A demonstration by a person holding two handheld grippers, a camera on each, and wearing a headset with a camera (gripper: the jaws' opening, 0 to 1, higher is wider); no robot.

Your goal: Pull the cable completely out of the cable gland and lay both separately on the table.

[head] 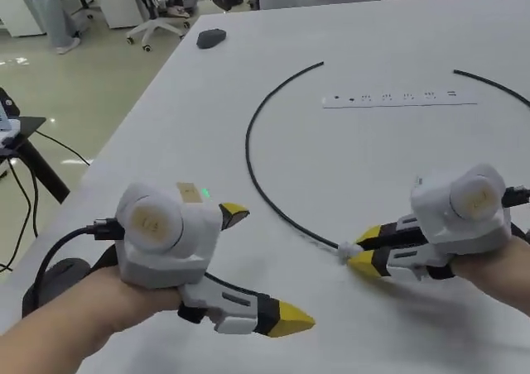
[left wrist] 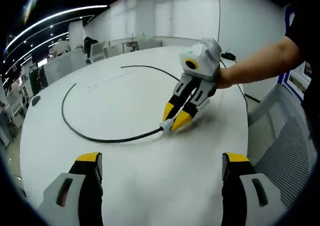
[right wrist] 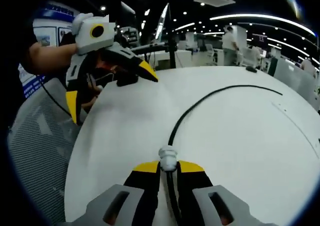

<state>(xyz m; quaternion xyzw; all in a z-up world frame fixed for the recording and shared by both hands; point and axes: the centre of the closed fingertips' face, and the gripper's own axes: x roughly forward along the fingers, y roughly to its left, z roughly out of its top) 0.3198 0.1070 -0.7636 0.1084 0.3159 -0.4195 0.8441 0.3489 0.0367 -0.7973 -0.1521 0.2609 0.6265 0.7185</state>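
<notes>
1 cable (head: 248,155), 1 white gland (head: 346,250) on its end, lying mid-table (head: 190,167). R gripper (head: 358,250) narrow, pinching cable just behind gland. L gripper (head: 273,266) wide, empty, nr left edge. Far side: 1 power strip (head: 397,99), 1 mouse (head: 211,37).

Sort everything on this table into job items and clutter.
Job: black cable; white cable gland; right gripper, shut on it; left gripper, open.
Lying about: power strip; mouse.

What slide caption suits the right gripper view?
Right claw shut on thin black cable, white plastic gland at its tips.
</notes>
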